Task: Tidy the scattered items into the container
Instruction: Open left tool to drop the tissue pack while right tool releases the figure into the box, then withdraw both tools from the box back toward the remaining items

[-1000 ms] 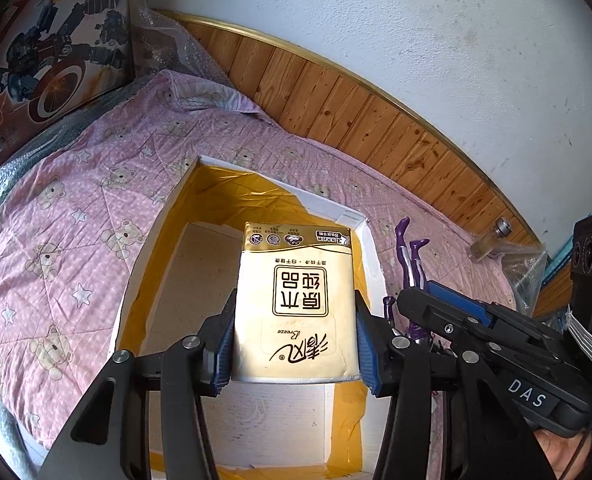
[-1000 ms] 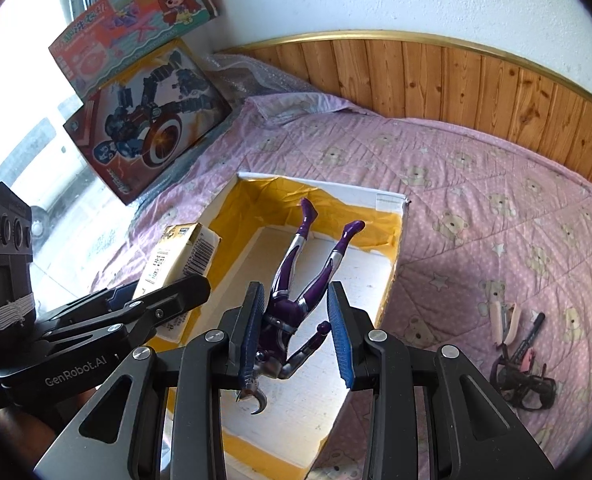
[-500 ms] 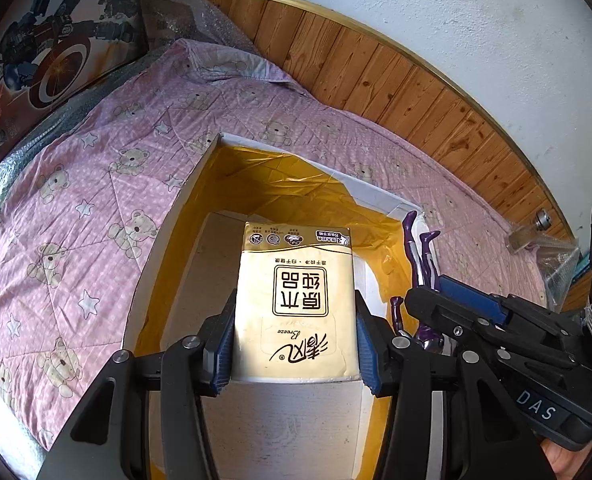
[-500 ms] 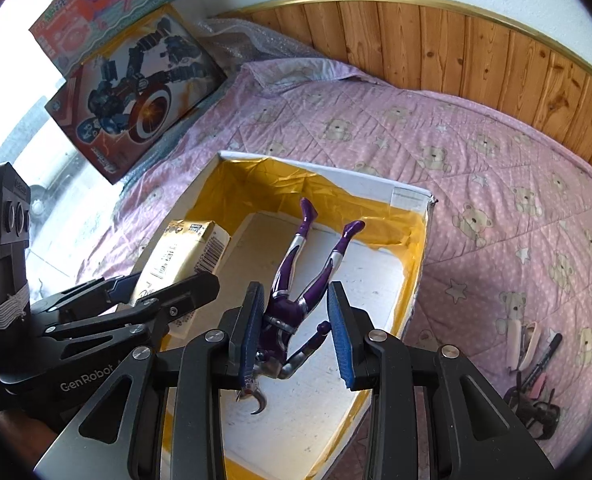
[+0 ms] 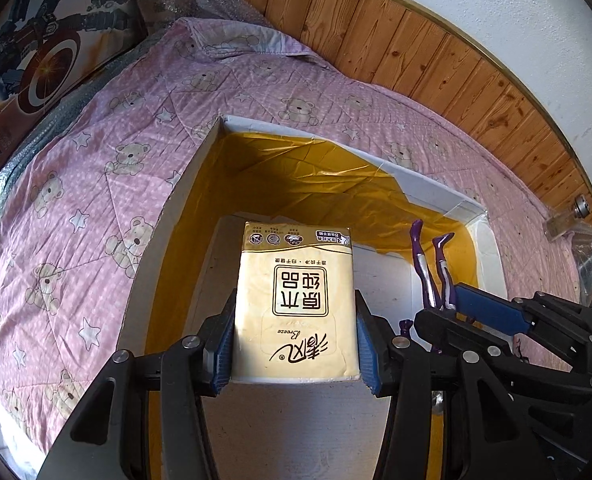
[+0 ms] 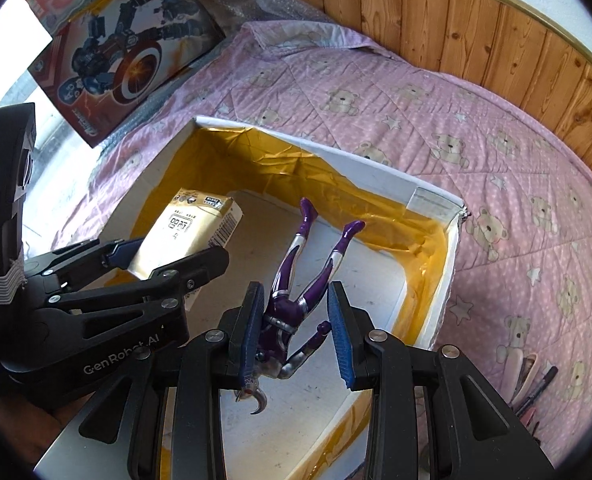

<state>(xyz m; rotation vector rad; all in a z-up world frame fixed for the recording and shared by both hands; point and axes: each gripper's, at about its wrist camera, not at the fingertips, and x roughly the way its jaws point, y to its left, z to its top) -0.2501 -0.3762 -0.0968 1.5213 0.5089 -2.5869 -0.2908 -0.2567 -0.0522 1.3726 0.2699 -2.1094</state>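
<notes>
A pink quilt (image 5: 108, 184) printed with bears and stars covers the bed, with wood panelling (image 5: 435, 60) and a white wall behind it. On the quilt sits the container, a white box (image 5: 431, 184) lined inside with wrinkled yellow film; its floor is bare white.

Above the box's open top, the left gripper (image 5: 294, 344) is clamped on a yellow tissue pack (image 5: 296, 304), its blue pads pressing the pack's two long sides. The pack points forward into the box, its printed face up. From the right wrist view the same pack (image 6: 188, 236) hangs over the left part of the box, near the left wall.

Just beside it, the right gripper (image 6: 297, 332) holds a purple and silver action figure (image 6: 292, 300) upside down by the torso, legs splayed toward the far wall of the box (image 6: 415, 192), its horned head hanging below the pads. The left pad lies against the body; the right pad meets only the figure's outstretched arm. In the left wrist view the figure's legs (image 5: 431, 264) rise above the right gripper's blue finger.

Further out, a toy box with a robot picture (image 6: 128, 52) leans at the head of the bed. At the right edge of the quilt lie small items (image 6: 531, 380) too blurred to identify.
</notes>
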